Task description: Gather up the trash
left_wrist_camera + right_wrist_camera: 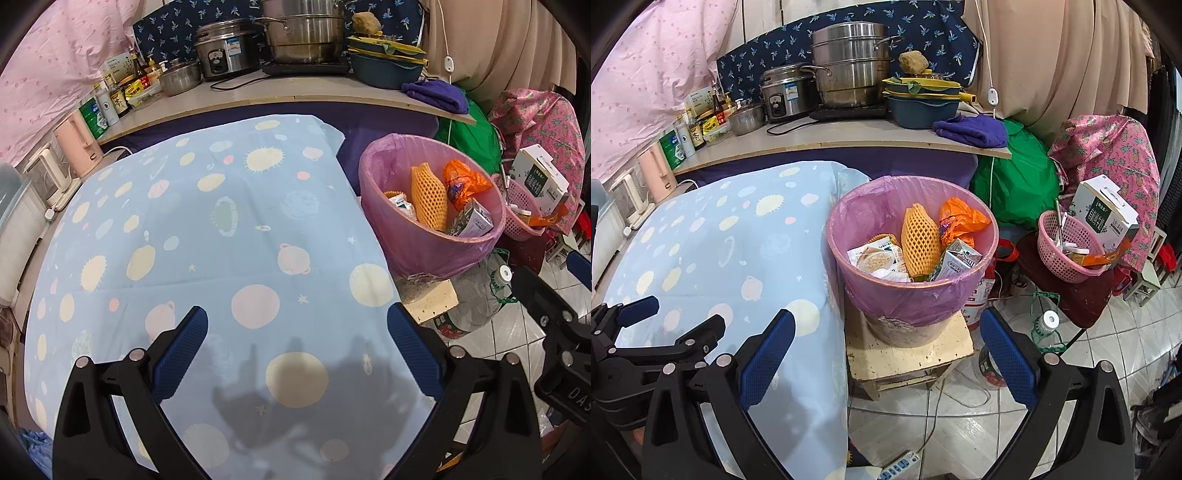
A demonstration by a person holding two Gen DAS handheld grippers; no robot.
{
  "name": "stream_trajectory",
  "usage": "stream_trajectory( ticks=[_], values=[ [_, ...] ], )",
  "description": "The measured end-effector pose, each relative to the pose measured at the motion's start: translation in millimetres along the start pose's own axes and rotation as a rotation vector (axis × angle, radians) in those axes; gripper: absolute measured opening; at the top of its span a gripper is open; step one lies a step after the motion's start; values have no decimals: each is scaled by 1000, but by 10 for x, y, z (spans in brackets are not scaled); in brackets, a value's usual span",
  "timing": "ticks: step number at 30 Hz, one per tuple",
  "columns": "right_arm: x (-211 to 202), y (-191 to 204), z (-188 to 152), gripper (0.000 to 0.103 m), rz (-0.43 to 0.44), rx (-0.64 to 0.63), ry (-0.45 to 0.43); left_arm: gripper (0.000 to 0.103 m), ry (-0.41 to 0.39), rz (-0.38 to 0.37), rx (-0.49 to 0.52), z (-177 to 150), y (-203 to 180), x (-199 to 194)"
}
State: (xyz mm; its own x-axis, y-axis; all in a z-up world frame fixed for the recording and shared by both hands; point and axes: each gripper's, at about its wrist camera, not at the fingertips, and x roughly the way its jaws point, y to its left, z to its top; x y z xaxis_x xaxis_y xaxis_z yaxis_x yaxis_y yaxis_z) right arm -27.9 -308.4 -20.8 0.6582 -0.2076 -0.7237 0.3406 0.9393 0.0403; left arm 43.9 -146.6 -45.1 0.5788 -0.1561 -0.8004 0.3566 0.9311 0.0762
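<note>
A trash bin (pixel 912 295) lined with a pink bag stands on a small stool (pixel 908 358) beside the table; it also shows in the left wrist view (pixel 432 251). It holds an orange foam net (pixel 919 240), an orange plastic bag (pixel 960 218), a carton (pixel 956 258) and snack wrappers (pixel 875 258). My left gripper (pixel 297 325) is open and empty over the blue planet-print tablecloth (pixel 207 236). My right gripper (pixel 886 332) is open and empty, in front of the bin, at the table's right edge.
A counter (pixel 827 138) at the back carries steel pots, a rice cooker, bottles, stacked basins and a purple cloth. A pink basket (pixel 1067 251) with a box, a green bag, a water bottle (pixel 1047 325) and a power strip (pixel 899 465) crowd the tiled floor at right.
</note>
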Motion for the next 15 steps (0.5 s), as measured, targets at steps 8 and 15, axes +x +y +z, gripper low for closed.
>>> stream_trajectory(
  ticks=[8,15],
  values=[
    [-1,2,-6,97,1,-1,2,93,12,3,-9,4,-18,23],
    [7,6,-3,97,5,-5,3,93,9,12,-13,-3,8,31]
  ],
)
